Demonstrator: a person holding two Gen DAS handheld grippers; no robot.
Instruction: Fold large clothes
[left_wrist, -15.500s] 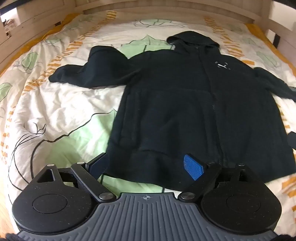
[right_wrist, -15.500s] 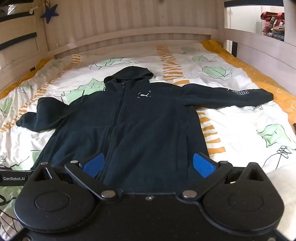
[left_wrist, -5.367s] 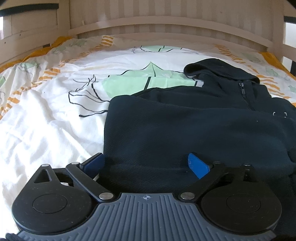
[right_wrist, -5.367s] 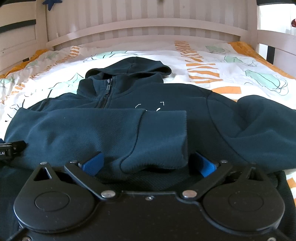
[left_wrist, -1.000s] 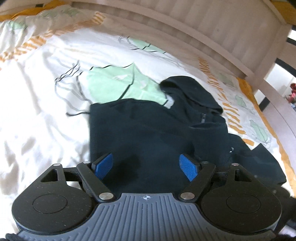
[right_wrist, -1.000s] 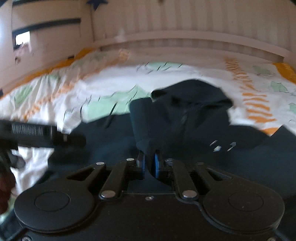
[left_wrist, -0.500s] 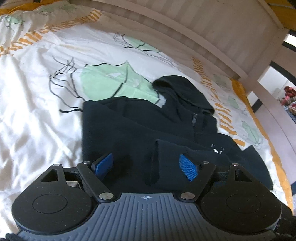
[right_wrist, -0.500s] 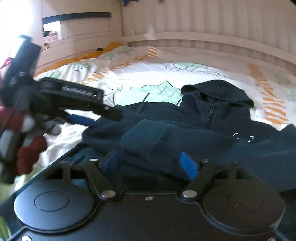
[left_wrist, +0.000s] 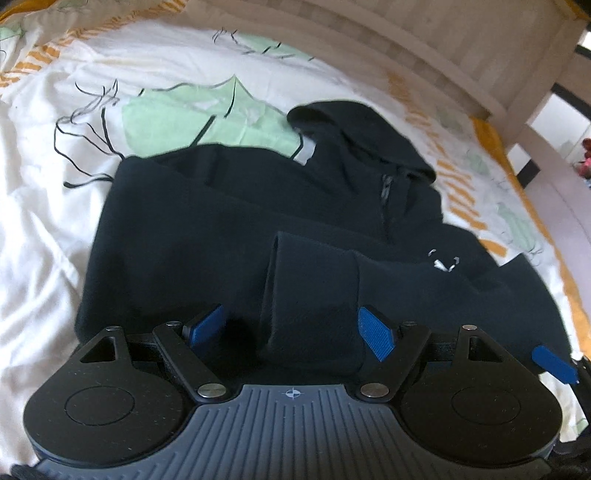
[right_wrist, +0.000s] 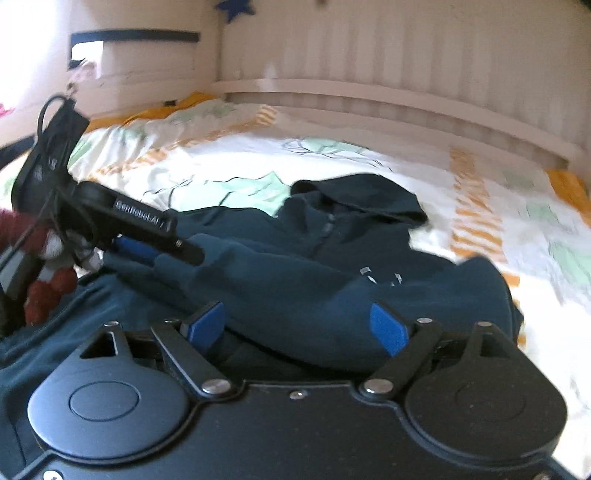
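**Inspector:** Where the lower edge of each view is filled by the gripper body, you cannot see the hem of the hoodie (left_wrist: 229, 236); it is cut off behind your left gripper (left_wrist: 291, 332). The right wrist view is smeared, so the chest logo (right_wrist: 380, 277) shows only as pale flecks.

**Operator:** And the claws themselves?

**Inspector:** Your left gripper is spread wide, holding nothing; the folded sleeve (left_wrist: 314, 295) lies between its blue pads (left_wrist: 373, 338), whether touching I cannot tell. Your right gripper (right_wrist: 297, 325) is likewise spread, with dark fabric bunched between and just ahead of its fingers, not pinched.

**Operator:** Where is the garment?

**Inspector:** Directly ahead of both claws, flat on the patterned bedcover (left_wrist: 44, 192), hood (left_wrist: 354, 140) at the far end toward the wooden headboard (right_wrist: 369, 66). From your right claw, the left gripper sits ahead and to the left over the hoodie's edge, its lower pad half hidden behind its own finger. A blue pad of your right gripper (left_wrist: 554, 363) pokes in at the right margin of the left view; the rest is out of frame. No containers are in view.
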